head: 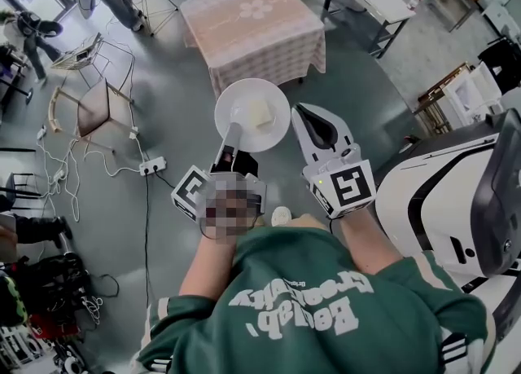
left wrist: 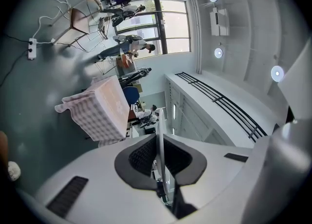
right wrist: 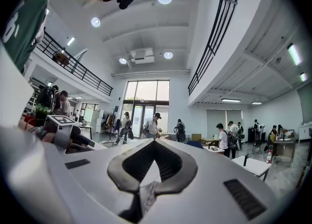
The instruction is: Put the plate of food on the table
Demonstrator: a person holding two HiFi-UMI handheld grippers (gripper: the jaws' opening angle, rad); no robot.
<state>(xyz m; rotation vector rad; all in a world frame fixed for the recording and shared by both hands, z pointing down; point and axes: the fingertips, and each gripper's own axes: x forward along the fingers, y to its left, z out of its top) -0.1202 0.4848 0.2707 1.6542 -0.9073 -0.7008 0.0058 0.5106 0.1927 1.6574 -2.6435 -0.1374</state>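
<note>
1. Left gripper [head: 233,138]: jaws pinched on the near rim of the plate [head: 240,97]; in the left gripper view the rim stands edge-on between the pads, seated deep.
2. Plate: held roughly level in the air over the floor, short of the table [head: 248,34]; a pale block of food [head: 260,112] lies right of centre, apart from the jaws.
3. Right gripper [head: 316,124]: jaws pressed together on nothing; just beside the plate's right edge, apparently not touching it.
4. Table: cloth-covered, straight ahead of the plate.
5. Judgement: carrying stage, placing not yet done; hold the one-sided pinch firm and the plate level, since the far edge will tend to droop and the food may slide; lower flat onto the cloth; release only once the base rests fully.
6. Hazard: power strip [head: 152,167] and cables on the floor to the left; walk clear.
</note>
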